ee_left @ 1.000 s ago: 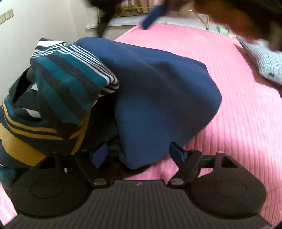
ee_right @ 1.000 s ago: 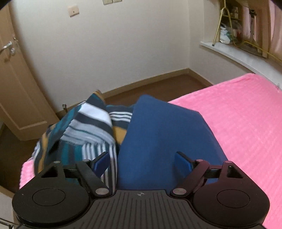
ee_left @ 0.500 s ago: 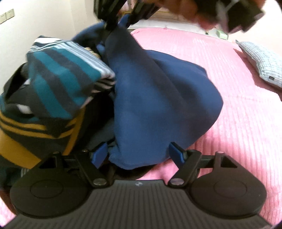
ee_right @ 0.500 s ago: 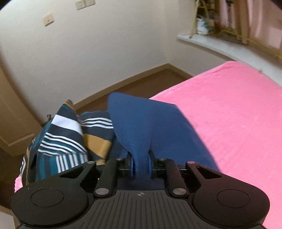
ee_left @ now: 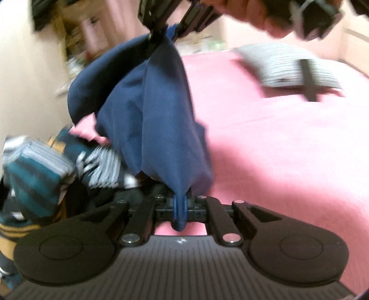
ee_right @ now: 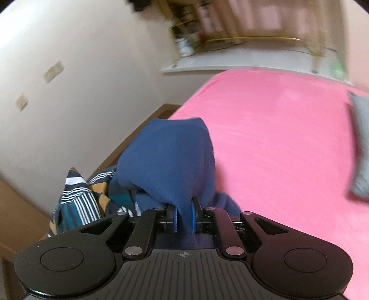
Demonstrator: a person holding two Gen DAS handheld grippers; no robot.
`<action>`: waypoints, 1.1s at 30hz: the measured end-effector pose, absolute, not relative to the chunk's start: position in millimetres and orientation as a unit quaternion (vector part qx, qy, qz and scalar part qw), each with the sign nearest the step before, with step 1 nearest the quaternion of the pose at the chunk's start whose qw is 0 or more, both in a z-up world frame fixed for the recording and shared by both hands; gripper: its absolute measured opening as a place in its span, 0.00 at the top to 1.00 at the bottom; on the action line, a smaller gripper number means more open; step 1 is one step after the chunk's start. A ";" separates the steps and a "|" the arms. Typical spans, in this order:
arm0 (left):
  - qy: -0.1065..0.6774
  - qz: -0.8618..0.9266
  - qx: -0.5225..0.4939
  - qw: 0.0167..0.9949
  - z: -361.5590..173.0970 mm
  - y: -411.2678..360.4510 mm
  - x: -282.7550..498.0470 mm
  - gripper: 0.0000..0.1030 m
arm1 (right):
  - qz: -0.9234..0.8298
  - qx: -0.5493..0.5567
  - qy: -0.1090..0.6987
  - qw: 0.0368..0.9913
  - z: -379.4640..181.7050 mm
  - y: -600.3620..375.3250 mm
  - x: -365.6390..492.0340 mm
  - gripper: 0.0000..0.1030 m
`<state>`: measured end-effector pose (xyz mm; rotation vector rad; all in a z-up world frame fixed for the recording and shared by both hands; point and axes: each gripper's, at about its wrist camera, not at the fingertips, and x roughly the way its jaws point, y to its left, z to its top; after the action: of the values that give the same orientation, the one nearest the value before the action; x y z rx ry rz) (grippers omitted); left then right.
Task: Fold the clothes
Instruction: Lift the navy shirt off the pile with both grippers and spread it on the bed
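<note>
A navy blue garment point(ee_left: 156, 120) hangs stretched above the pink bed point(ee_left: 276, 150). My left gripper point(ee_left: 180, 207) has its jaws closing tight on the garment's lower fold. In the left wrist view my right gripper point(ee_left: 162, 34) pinches the garment's top, with a person's hand point(ee_left: 253, 11) behind it. In the right wrist view the right gripper point(ee_right: 183, 218) has its jaws closing, and its pads press on a bunch of the navy garment point(ee_right: 170, 157). A heap of striped clothes point(ee_left: 37, 175) lies below and to the left, and the right wrist view shows these striped clothes point(ee_right: 78, 203) too.
The pink bed point(ee_right: 276, 129) spreads wide to the right. A grey checked pillow point(ee_left: 288, 67) lies at its far side. A white ledge with clutter point(ee_right: 230, 62) runs along the wall behind. Brown floor point(ee_right: 138, 129) shows past the bed's left edge, under a pale wall.
Both grippers went from open to shut on the navy garment. They lifted it off the clothes heap and carried it over the bed. Both views swung right.
</note>
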<state>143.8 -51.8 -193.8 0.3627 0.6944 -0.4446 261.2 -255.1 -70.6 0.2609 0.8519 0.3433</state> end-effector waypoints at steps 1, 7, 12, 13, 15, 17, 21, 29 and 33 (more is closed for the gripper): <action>0.328 -0.234 0.182 0.897 -185.1 -62.3 131.4 0.97 | 0.154 0.137 0.411 0.888 -64.9 -274.7 241.4 0.91; 0.312 -0.325 0.236 0.861 -149.6 -120.5 36.7 0.97 | 0.060 0.236 0.426 0.872 -70.8 -415.6 80.9 0.91; 0.319 -0.378 0.289 0.819 -143.1 -179.1 -45.5 0.97 | 0.012 0.290 0.479 0.828 -112.0 -512.3 -77.8 0.91; 0.327 -0.387 0.293 0.811 -143.7 -192.1 -63.4 0.97 | 0.008 0.294 0.495 0.818 -122.6 -526.5 -106.8 0.91; 0.354 -0.404 0.286 0.794 -150.5 -220.3 -98.4 0.97 | 0.000 0.299 0.527 0.796 -141.8 -549.8 -159.3 0.91; 0.382 -0.416 0.289 0.773 -163.5 -244.2 -135.1 0.97 | 0.000 0.302 0.554 0.776 -151.1 -563.6 -194.7 0.91; 0.448 -0.429 0.316 0.718 -190.9 -274.8 -192.0 0.93 | -0.002 0.298 0.579 0.759 -153.1 -574.8 -237.7 0.91; 0.504 -0.421 0.288 0.697 -206.1 -251.1 -175.5 0.79 | -0.019 0.274 0.570 0.774 -154.8 -539.6 -222.7 0.24; 0.495 -0.395 0.279 0.722 -201.8 -232.3 -149.6 0.65 | 0.000 0.243 0.553 0.797 -161.2 -522.8 -184.5 0.24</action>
<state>-149.6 -232.3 -201.8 0.6165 1.0937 -0.8715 -184.5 -522.8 -161.2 0.5223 1.1883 0.0001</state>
